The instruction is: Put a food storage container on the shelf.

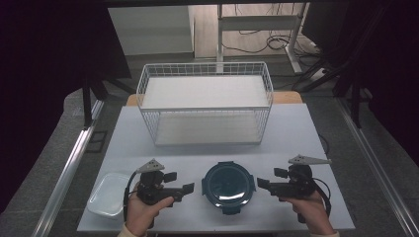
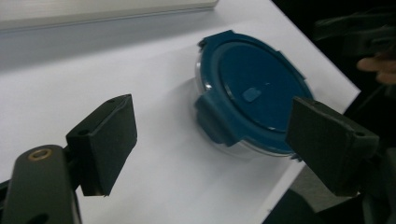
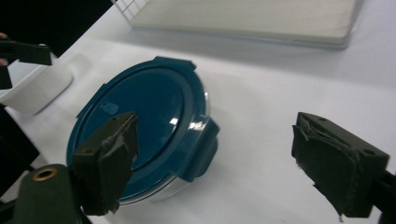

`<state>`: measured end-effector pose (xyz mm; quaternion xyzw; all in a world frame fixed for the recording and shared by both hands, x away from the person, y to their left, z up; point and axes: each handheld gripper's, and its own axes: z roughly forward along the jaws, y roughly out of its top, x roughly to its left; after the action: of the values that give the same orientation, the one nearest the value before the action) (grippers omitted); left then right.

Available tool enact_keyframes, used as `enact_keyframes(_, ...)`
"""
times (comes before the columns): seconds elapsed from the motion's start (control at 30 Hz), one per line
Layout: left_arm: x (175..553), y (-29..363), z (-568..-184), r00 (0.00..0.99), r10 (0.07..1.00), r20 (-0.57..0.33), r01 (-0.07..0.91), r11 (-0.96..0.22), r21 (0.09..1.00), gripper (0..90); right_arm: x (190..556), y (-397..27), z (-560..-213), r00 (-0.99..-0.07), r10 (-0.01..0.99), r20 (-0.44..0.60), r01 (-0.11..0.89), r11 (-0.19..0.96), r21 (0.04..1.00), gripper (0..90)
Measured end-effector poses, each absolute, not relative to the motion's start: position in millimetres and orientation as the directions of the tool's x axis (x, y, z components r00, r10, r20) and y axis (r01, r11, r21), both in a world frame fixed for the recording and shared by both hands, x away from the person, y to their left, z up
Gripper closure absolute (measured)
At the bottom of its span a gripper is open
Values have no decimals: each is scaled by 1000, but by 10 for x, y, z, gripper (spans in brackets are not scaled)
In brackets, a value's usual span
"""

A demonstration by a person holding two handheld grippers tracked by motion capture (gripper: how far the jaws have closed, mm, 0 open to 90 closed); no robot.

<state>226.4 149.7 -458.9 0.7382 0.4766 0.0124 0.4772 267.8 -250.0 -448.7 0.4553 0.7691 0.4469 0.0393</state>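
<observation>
Two grippers sit at the near edge of a white table [image 1: 296, 128], one either side of a round container. From left to right in the high view: a clear rectangular tub [image 1: 107, 194] at the table's near-left corner, contents not discernible; the left gripper [image 1: 180, 184], held in the left hand [image 1: 144, 210], jaws pointing right; the round container with a dark blue clip-on lid [image 1: 228, 181], lid closed; the right gripper [image 1: 270, 181], held in the right hand [image 1: 311, 210], jaws pointing left. Behind them stands a white wire basket [image 1: 205, 102] with a pale flat liner.

Left gripper view: jaws spread wide, nothing between them, container ahead and apart from both pads. It shows the lid's small raised tab [image 2: 251, 94] and a side clip [image 2: 215, 119].

Right gripper view: jaws likewise spread wide and released. The left pad [image 3: 112, 158] overlaps the lid rim in the picture; contact cannot be told. The container's clear base shows under the lid; contents hidden.
</observation>
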Motion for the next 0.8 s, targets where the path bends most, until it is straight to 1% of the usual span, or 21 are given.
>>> enact_keyframes(0.07,2279,1445,-4586,548,702,-455,696,-82,713,161,2669,-2480,-4496,-585,722,370,675,180,716,121)
enact_keyframes(0.2,2309,1353,-4612,550,685,-478,713,-87,696,150,2627,-2401,-4538,-591,709,384,689,198,697,116)
enact_keyframes(0.43,2365,1222,-4697,507,663,-551,770,-61,635,108,2626,-2264,-4637,-578,706,409,724,212,657,100)
enact_keyframes(0.57,2412,1171,-4731,490,654,-577,792,-57,608,90,2671,-2215,-4665,-568,712,411,738,220,638,93)
enact_keyframes(0.6,2460,1144,-4768,473,642,-603,809,-46,587,87,2718,-2191,-4673,-559,707,433,750,209,627,88)
enact_keyframes(0.63,2460,1144,-4768,473,642,-603,809,-46,587,85,2718,-2191,-4673,-559,707,433,750,209,627,88)
enact_keyframes(0.7,2540,1102,-4825,446,623,-642,834,-27,552,84,2804,-2160,-4659,-540,709,453,763,185,619,87)
enact_keyframes(0.8,2597,1058,-4859,433,617,-657,843,-19,538,84,2857,-2117,-4674,-537,708,460,770,187,610,84)
